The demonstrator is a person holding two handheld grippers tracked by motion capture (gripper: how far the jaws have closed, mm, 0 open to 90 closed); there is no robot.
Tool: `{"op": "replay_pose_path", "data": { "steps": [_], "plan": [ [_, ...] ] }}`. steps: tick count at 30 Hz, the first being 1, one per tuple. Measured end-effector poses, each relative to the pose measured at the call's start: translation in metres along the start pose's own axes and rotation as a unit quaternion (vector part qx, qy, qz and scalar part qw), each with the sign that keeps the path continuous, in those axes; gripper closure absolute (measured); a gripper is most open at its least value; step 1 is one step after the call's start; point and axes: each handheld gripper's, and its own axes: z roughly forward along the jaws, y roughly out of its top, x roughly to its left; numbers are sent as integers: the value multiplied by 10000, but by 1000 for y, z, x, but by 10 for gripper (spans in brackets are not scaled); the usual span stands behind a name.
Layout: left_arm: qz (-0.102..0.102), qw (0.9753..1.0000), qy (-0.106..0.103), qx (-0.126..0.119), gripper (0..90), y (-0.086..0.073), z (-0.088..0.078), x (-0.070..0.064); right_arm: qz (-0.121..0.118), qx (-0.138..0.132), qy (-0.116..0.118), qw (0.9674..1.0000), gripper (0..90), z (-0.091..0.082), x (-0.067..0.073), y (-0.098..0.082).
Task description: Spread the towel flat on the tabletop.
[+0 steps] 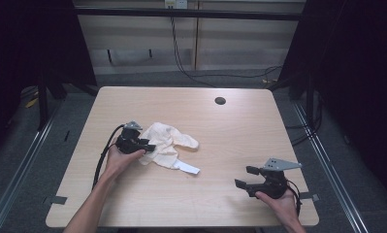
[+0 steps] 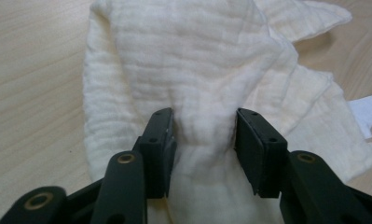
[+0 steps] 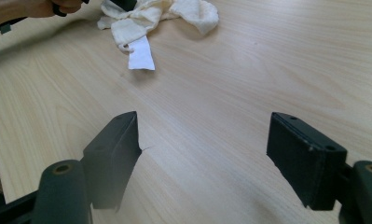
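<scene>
Fingers pinch cream cloth (bunched); right gripper gapes.

Bare table lies open between the right gripper and the crumpled cloth.

The surface is pale wood-grain with rounded corners and a round hole near its far edge. A crumpled cream cloth lies on its left half, a white tag flat beside it.
</scene>
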Motion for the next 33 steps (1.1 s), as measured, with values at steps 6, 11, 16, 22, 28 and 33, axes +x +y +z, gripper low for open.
{"op": "replay_pose_path", "data": {
  "steps": [6, 11, 16, 22, 28, 33],
  "plan": [
    [43, 9999, -109, -3, 795, -6, -2, 0, 18, 139, 75, 9999, 256, 3, 1, -1],
    [147, 9999, -79, -13, 830, -10, -4, -6, 23, 142, 84, 9999, 258, 3, 1, 0],
    [131, 9998, -176, 7, 838, -14, -6, -14, -11, 152, 149, 9998, 300, 3, 2, 0],
    [125, 9991, -405, -61, 840, -18, -5, -23, -61, 170, 282, 9994, 329, 2, 4, -1],
    [279, 9985, -475, 29, 841, -20, -6, -35, -57, 175, 308, 9994, 332, 0, 5, -1],
    [406, 9978, -511, 72, 841, -22, -7, -46, -88, 215, 386, 9990, 339, 0, 7, -2]
  ]
}}
